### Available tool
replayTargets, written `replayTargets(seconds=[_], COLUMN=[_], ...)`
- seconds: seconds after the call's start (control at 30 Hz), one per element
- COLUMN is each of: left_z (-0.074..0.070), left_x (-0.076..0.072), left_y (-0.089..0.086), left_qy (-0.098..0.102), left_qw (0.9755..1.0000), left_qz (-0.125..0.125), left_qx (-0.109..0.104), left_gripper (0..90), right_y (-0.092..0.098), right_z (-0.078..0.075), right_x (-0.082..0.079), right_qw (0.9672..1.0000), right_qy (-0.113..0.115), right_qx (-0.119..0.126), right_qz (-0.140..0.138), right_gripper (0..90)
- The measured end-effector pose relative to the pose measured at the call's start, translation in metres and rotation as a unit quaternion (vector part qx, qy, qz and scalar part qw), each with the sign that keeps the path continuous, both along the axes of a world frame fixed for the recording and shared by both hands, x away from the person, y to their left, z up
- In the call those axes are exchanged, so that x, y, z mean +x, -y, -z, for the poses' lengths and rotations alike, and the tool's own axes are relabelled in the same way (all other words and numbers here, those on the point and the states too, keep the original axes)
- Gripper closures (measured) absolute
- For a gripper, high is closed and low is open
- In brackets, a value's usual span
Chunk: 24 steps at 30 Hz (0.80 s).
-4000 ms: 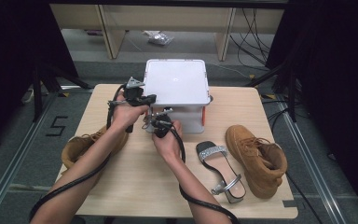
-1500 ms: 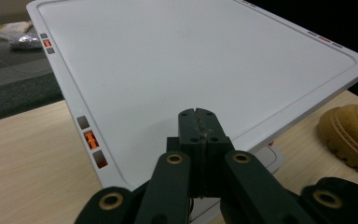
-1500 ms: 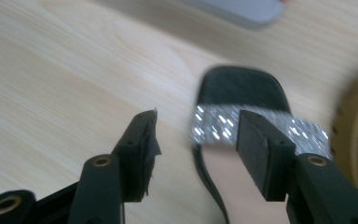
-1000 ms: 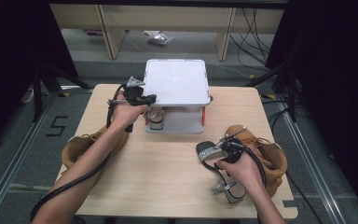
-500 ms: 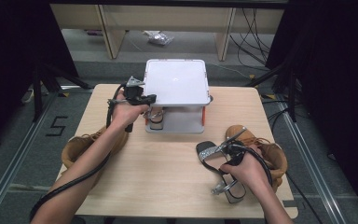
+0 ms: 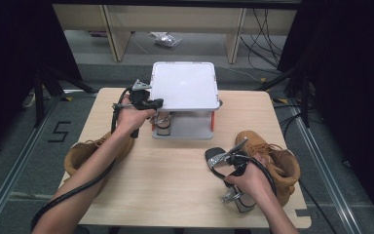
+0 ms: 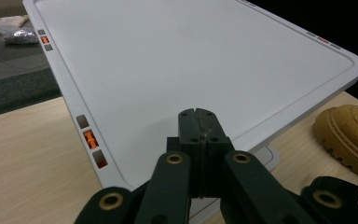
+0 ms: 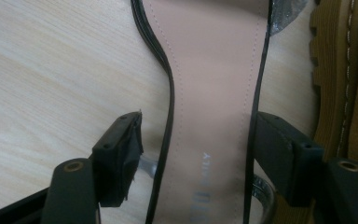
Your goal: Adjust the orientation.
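Right gripper (image 6: 224, 158) straddles sandal (image 8: 209, 93) lying beside the boot (image 6: 272, 161), jaws just widened to clear its sole, pads not pressing; left gripper (image 7: 199, 135), jaws shut empty, parks at the white box (image 6: 185, 85)

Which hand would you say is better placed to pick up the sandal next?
The right: its claw stands open astride the sandal, jaws having just been opening. The left claw is shut, up at the white box lid.

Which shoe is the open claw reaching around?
The black sandal with the pink-beige insole, lying between the right gripper and its open jaws. Unlike the two tan boots, it is flat and strappy.
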<state>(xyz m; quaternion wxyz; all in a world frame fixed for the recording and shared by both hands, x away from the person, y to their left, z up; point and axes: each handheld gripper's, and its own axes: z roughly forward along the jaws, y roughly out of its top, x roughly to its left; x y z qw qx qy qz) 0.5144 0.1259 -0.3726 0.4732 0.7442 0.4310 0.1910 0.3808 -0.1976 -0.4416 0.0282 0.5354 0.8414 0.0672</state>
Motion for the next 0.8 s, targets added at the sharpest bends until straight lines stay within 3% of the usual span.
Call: replayTargets(seconds=[0.07, 0.13, 0.23, 0.27, 0.3, 0.67, 0.7, 0.8], left_z=[0.000, 0.000, 0.000, 0.000, -0.001, 0.000, 0.000, 0.000], left_x=[0.000, 0.000, 0.000, 0.000, 0.000, 0.000, 0.000, 0.000], left_y=[0.000, 0.000, 0.000, 0.000, 0.000, 0.000, -0.001, 0.000], left_qy=[-0.001, 0.000, -0.001, -0.002, -0.002, 0.000, -0.002, -0.001], left_qw=[1.0000, 1.0000, 1.0000, 1.0000, 1.0000, 1.0000, 1.0000, 1.0000], left_qz=[0.001, 0.001, 0.002, 0.002, 0.002, -0.001, 0.003, 0.003], left_qx=[0.001, 0.001, 0.002, 0.002, 0.002, -0.005, 0.002, 0.002], left_gripper=[89.9, 89.9, 89.9, 89.9, 89.9, 89.9, 89.9, 89.9], right_y=[-0.002, -0.001, -0.002, -0.002, -0.001, -0.004, -0.005, -0.004], right_z=[0.000, -0.001, -0.003, 0.000, 0.003, 0.017, 0.018, 0.020], right_x=[0.000, 0.002, 0.003, 0.004, 0.005, 0.011, 0.012, 0.015], right_qw=[0.9998, 0.9996, 0.9996, 0.9994, 0.9994, 0.9990, 0.9989, 0.9987], right_qy=[0.013, 0.012, 0.015, 0.011, 0.009, -0.006, -0.010, -0.011], right_qx=[-0.015, -0.023, -0.025, -0.034, -0.035, -0.045, -0.047, -0.049], right_qz=[0.006, -0.007, 0.003, 0.005, -0.004, 0.001, 0.003, -0.010], right_gripper=[33.7, 33.8, 33.5, 33.0, 32.8, 31.9, 31.9, 33.4])
